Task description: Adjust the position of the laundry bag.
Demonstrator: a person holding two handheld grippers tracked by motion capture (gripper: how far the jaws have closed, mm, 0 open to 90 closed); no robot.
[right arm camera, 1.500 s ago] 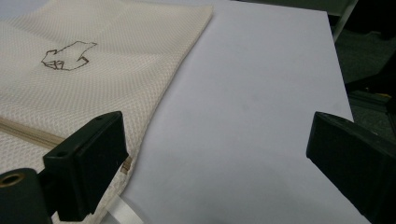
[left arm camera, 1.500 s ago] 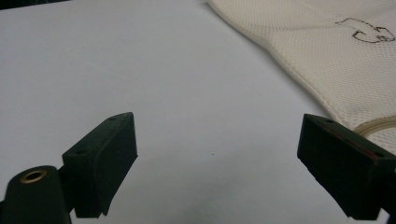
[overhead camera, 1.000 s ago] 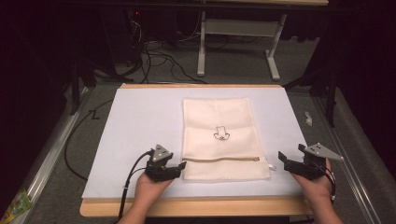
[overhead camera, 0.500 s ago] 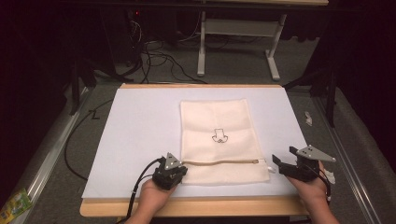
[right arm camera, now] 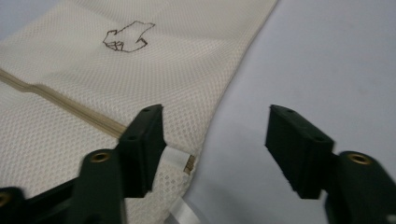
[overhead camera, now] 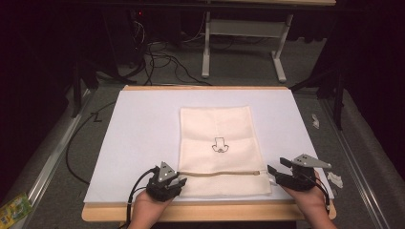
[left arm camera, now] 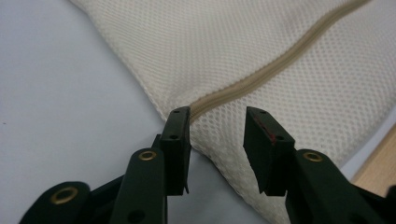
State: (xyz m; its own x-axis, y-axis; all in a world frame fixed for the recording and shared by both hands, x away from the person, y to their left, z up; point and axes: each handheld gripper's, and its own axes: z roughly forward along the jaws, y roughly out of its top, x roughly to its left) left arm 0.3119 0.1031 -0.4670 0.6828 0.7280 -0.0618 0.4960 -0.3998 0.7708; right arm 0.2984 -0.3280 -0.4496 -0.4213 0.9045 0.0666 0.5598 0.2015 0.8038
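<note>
Left gripper [left arm camera: 217, 140] fingers, just reopened partway, straddle the zipper's [left arm camera: 280, 63] left end unpinched; right gripper [right arm camera: 210, 149] fingers, narrowing, gape at the one mesh bag's [overhead camera: 217, 143] right edge. Both grippers have slid inward since earlier, on the desk's white sheet [overhead camera: 143, 133]

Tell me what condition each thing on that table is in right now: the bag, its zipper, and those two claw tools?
Mesh bag: lying flat on the white sheet.
Zipper: closed along its whole length, pull tab at the bag's right edge.
Left gripper: jaws apart, just been opening, poised at the zipper's left end, nothing pinched.
Right gripper: jaws apart, just been closing, astride the bag's edge beside the pull tab, not gripping yet.
</note>
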